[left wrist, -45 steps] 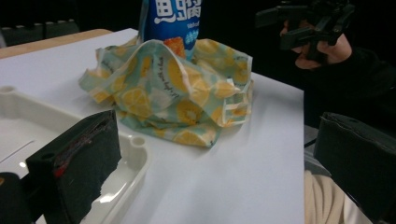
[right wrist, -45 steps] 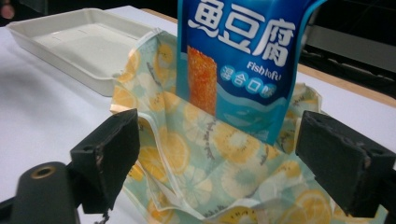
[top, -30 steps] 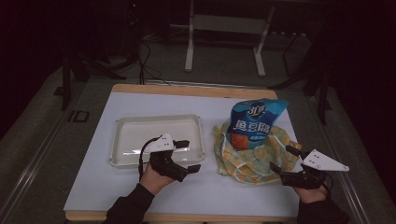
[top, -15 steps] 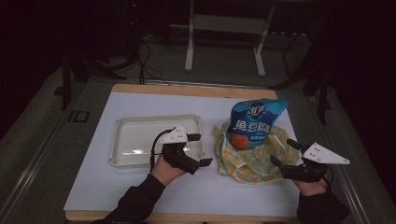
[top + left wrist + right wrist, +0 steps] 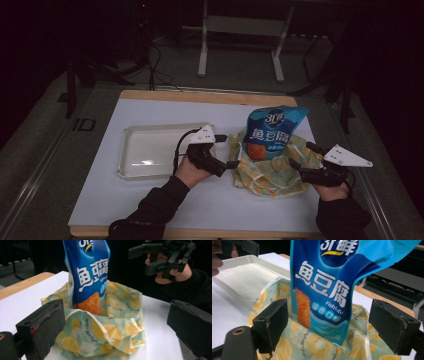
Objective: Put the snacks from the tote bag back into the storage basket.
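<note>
A blue snack bag (image 5: 272,132) stands upright inside a crumpled lemon-print pouch (image 5: 270,177) on the white tabletop. My left gripper (image 5: 229,151) is open at the pouch's left edge, with the pouch (image 5: 107,330) and snack bag (image 5: 87,272) between and beyond its jaws, not touching them. My right gripper (image 5: 301,155) is open at the pouch's right side. Its jaws frame the snack bag (image 5: 332,290) and the pouch (image 5: 312,345) without gripping them. The right gripper (image 5: 160,257) also appears far off in the left gripper view.
A shallow white tray (image 5: 131,131) lies left of the pouch, behind my left hand, and holds nothing that I can see. The white tabletop (image 5: 150,205) has a wooden back edge. Beyond it are a dark floor, cables and a metal stand.
My left gripper has moved right, from over the tray's near edge to the pouch's left side. The right gripper has shifted slightly, staying open at the pouch's right.
</note>
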{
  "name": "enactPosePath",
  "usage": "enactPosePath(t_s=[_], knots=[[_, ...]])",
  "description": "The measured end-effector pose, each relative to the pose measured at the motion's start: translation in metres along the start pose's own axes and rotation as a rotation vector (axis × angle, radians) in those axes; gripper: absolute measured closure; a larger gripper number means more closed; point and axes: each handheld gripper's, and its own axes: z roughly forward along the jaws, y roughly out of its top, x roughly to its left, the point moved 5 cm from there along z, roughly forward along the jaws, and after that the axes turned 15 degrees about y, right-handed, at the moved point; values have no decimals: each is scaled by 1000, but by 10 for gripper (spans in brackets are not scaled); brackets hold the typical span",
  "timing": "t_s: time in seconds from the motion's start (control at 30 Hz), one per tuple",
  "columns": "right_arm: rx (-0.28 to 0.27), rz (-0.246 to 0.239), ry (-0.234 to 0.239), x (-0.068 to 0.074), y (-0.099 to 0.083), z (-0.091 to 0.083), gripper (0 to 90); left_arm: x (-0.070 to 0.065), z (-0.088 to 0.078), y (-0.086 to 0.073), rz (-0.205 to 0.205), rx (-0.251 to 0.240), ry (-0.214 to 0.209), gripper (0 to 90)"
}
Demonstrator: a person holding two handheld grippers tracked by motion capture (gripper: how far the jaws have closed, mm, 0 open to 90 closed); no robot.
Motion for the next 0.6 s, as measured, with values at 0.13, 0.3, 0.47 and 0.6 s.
enactPosePath(t_s=[0.13, 0.3, 0.47, 0.6], knots=[[0, 4, -7, -5, 1, 3, 168, 1, 12, 3, 2, 10, 1, 23], [4, 3, -12, -9, 3, 8, 168, 2, 24, 9, 8, 4, 1, 23], [9, 14, -8, -13, 4, 14, 168, 5, 35, 15, 3, -11, -4, 23], [6, 16, -13, -17, 6, 18, 170, 11, 45, 18, -6, -9, 22, 23]])
